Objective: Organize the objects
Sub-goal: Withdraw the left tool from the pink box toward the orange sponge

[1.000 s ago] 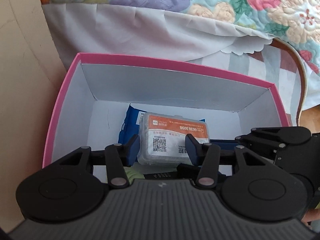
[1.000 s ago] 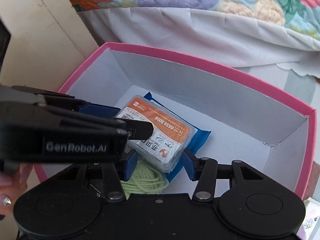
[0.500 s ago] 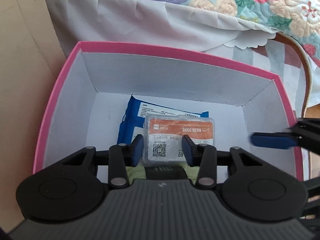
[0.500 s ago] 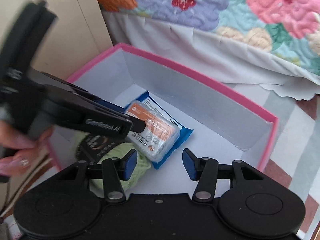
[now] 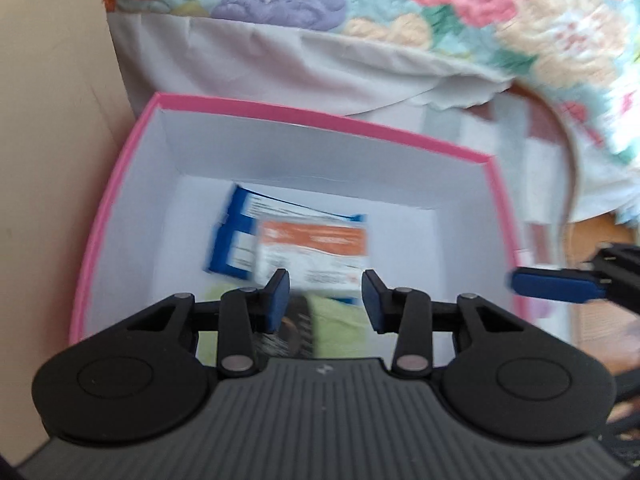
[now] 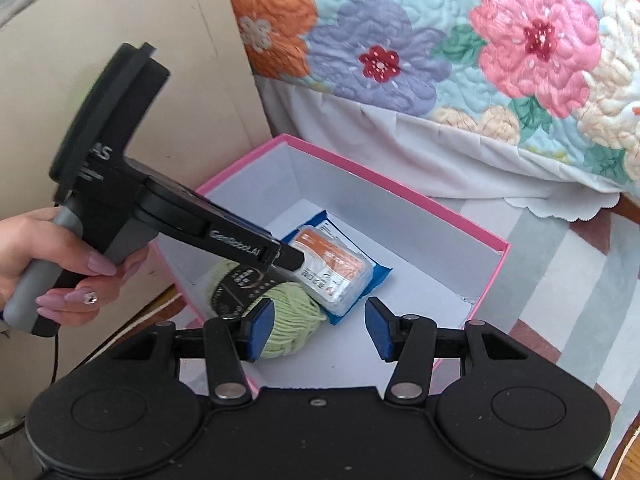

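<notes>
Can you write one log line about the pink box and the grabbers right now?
pink box: holds green yarn ball, clear packet | left gripper: closing, empty | right gripper: open, empty

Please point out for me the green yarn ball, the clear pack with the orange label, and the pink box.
yarn ball [image 6: 280,320], right wrist view, on its green strands.
clear pack [image 6: 334,270], right wrist view, on its orange label.
pink box [image 6: 400,178], right wrist view, on its far rim.

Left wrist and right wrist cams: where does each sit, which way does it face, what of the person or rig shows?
Left wrist: on the left gripper, looking down into the pink box; right gripper's finger at the right edge.
Right wrist: on the right gripper, looking down at the box; left gripper and hand show.
Shared: box, orange-labelled packet, green yarn, floral quilt.
</notes>
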Motion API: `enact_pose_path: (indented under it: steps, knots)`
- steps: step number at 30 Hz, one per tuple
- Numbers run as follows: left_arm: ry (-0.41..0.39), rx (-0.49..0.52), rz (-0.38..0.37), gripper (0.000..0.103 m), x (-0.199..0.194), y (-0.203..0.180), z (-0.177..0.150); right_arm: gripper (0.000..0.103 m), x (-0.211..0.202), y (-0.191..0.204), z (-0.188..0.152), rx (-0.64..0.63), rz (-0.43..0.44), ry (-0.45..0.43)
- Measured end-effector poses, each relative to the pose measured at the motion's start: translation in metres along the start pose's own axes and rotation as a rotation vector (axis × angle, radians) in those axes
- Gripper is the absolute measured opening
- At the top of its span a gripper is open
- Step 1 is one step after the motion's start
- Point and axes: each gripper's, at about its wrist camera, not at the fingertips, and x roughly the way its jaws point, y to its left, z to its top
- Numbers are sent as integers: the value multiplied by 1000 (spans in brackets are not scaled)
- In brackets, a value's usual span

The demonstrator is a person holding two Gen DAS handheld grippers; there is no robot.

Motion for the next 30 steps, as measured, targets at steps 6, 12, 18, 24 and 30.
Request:
enact_pose_path:
  steps: [6,12,18,24,30]
  knots:
    - [-23,60,69,40,-26,-19,-21,56,-20,7,-7,-48,-9,-5]
    - [-63,80,91,43,-52,-34,-33,56,-38,10,-14,9,66,-6]
    - [-63,63,121,48,-83,-42,-45,56,-65,17,-21,-26,73,-18]
    - [-15,72,123,52,-105,-54,-64,57,-93,23,-28,-76,60,-31]
    - [-3,60,101,55,-127,-65,-79,57,-116,31,-38,-115,53,-31]
